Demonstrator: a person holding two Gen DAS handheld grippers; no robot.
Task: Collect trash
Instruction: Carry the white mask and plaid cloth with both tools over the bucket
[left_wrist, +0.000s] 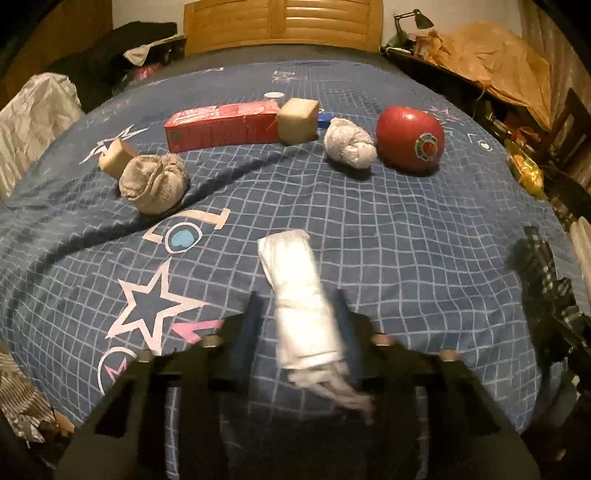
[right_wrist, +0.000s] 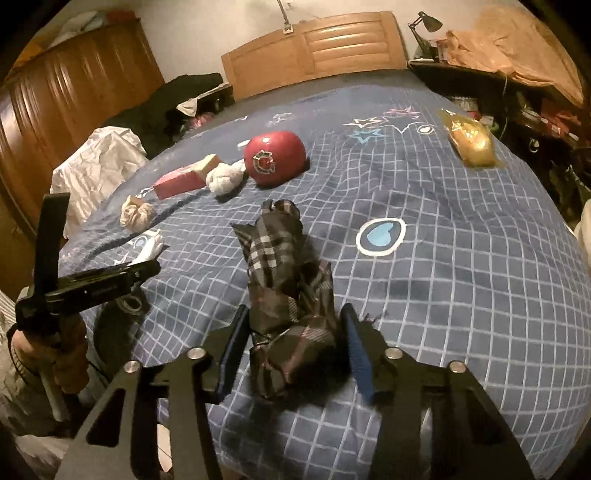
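While the left claw (left_wrist: 301, 325) clamps a white paper roll (left_wrist: 299, 295) and the right claw (right_wrist: 295, 343) clamps dark plaid wrapping (right_wrist: 284, 280), several crumpled wads (left_wrist: 155, 184) remain on the bed (left_wrist: 406, 240).

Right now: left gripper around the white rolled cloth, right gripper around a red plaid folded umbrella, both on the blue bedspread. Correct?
Not quite. The folded umbrella between the right gripper fingers is dark brown-black plaid, not red, as the right wrist view shows. The rest holds: the left gripper is around the white rolled cloth, both on the blue bedspread.
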